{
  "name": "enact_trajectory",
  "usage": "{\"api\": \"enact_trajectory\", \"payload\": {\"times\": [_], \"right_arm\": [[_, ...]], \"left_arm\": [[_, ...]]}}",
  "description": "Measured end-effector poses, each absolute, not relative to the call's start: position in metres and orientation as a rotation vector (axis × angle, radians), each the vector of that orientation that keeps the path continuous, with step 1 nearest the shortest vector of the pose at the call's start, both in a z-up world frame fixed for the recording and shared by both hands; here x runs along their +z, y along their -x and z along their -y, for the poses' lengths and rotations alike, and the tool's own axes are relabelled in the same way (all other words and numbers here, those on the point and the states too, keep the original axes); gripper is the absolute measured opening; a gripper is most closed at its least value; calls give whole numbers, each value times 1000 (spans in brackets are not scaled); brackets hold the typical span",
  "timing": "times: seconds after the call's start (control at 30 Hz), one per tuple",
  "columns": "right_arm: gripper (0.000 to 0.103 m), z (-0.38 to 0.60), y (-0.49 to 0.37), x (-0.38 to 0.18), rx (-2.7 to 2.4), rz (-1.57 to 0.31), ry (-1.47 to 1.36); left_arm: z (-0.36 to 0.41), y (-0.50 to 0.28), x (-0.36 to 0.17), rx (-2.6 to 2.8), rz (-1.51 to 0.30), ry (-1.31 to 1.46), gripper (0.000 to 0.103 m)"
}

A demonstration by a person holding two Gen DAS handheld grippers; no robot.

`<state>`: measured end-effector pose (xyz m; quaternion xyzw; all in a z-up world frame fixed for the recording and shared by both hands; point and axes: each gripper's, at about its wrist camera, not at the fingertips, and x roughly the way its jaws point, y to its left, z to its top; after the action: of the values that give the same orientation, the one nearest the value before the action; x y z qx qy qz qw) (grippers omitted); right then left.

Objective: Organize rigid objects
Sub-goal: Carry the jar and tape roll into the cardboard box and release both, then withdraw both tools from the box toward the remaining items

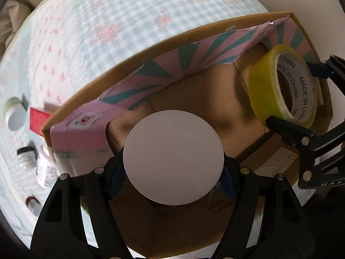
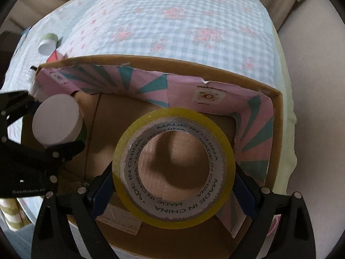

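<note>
Yellow tape roll [image 2: 173,165], grey core printed with lettering

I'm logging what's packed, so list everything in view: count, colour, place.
Round white-capped jar: one, held in left claw above box.
Yellow tape roll: one, held in right claw above box.
Brown cardboard box: one, pink-teal patterned flaps, on cloth.
Checked floral cloth: one, pale blue, under box.
Green white-capped jar: one, left of box.
Small bottles: at least two, white, left of box.
Left claw: black.
Right claw: black.
</note>
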<state>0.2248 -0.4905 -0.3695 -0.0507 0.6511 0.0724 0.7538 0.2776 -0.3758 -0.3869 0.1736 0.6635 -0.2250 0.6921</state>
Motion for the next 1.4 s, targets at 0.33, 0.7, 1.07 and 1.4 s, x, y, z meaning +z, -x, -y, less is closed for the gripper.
{"api": "enact_trajectory", "payload": {"times": [0.33,0.7,1.07,1.4], "right_arm": [[103,507,-206,-354,258,-1347,68],[103,515,-184,-329,169,-1362,61],[103,489,-164,-265,96,-1329,110],[103,433,-143,-190,108,-1192,93]], "left_arm": [[359,-275,-350,-480,-1397,-479,103],[346,-256,-319,-458,-1373,-439,103],[308,-221,-240,-417,-1261,-373,103],[212,-173,-168,-298,-1162,-214,103]]}}
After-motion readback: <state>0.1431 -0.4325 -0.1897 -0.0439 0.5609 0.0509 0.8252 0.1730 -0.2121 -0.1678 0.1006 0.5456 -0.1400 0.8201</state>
